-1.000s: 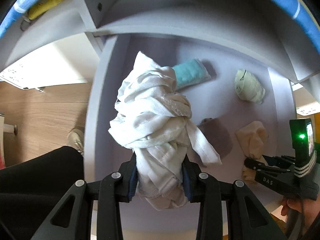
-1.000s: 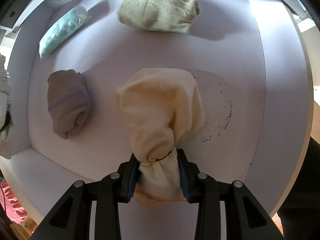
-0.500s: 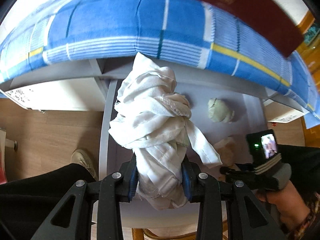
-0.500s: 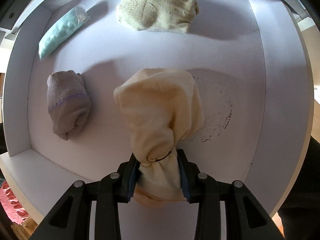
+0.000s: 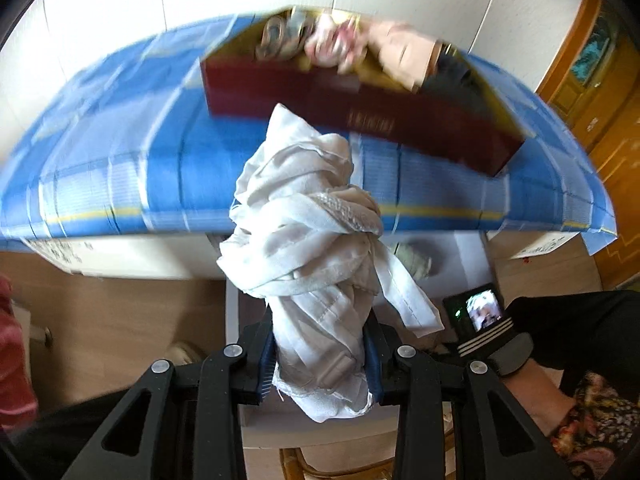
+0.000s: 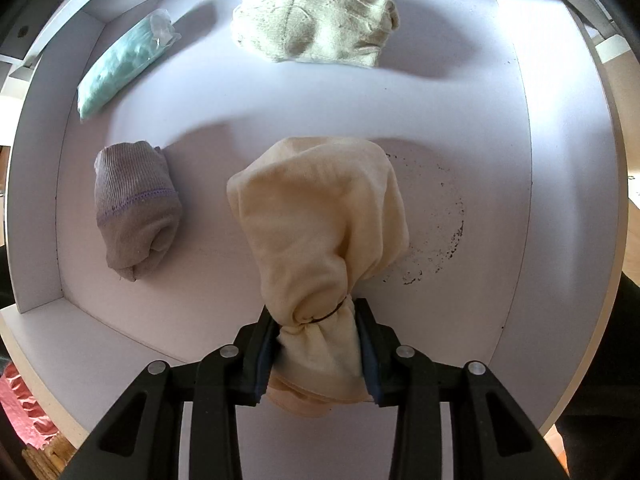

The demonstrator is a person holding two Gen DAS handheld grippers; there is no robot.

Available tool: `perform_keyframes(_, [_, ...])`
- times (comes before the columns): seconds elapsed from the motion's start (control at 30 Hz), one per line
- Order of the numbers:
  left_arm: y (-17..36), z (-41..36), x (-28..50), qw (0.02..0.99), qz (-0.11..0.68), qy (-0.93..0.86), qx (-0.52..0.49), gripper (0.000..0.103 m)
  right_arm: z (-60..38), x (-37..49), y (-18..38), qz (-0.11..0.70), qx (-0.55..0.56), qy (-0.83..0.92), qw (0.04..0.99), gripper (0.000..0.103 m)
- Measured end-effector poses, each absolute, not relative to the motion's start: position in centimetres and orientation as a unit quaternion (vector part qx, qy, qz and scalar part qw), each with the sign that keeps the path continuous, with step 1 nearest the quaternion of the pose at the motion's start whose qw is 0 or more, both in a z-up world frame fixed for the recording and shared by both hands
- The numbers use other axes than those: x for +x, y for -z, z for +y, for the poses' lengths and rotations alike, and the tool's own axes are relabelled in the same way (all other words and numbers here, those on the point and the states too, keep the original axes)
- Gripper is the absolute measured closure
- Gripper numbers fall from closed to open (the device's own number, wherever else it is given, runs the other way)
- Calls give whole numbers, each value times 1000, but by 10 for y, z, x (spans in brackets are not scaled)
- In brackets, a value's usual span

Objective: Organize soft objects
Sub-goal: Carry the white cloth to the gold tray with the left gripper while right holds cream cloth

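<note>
Claws both grip bundles: left claw (image 5: 320,364) white cloth (image 5: 308,248), right claw (image 6: 318,354) cream cloth (image 6: 320,216)

Left gripper (image 5: 320,364): gripping the knotted cloth bundle (image 5: 316,264), which is standing up in front of the long box (image 5: 400,128).
Long box: lying on the checked cloth (image 5: 120,168), above the drawer (image 6: 560,160).
Right gripper (image 6: 318,354): clamping the tied bundle (image 6: 320,216) near the drawer's centre.
Rolled sock (image 6: 134,208): lying left of the tied bundle, apart.
Knitted roll (image 6: 312,16): lying far, centre.
Wrapped packet (image 6: 124,60): lying far left.
</note>
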State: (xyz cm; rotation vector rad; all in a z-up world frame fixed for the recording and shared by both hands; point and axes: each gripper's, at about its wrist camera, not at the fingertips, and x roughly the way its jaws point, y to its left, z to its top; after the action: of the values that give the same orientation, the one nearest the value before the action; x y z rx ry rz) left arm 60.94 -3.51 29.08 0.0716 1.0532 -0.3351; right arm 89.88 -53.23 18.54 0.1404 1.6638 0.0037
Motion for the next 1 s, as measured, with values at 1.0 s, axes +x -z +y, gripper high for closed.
perform_keyframes(1.0, [-393,-98,725,874,431,150,168,67,-542,898,-183,740,81,0,668,66])
